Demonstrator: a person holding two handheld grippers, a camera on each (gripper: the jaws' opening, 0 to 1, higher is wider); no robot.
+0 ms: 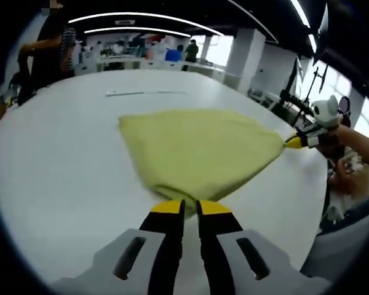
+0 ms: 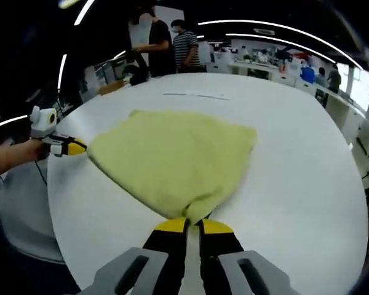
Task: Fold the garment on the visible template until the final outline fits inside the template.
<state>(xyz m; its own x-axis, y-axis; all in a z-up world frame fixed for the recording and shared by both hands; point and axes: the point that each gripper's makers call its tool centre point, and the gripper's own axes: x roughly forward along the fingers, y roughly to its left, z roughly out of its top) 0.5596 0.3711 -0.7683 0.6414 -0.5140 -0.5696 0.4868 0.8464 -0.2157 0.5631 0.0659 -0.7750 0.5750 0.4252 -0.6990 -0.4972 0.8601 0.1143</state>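
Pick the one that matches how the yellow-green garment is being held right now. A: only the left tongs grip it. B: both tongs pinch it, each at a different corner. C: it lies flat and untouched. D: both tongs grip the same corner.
B: the left tongs close on one corner of the garment, while the right tongs pinch a separate stretched corner.

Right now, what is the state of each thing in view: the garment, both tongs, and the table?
Yellow garment: spread on the table, pulled taut between two pinched corners.
Left tongs: shut on the garment's near corner.
Right tongs: shut on another corner.
White table: bears the garment; a thin strip lies beyond it.
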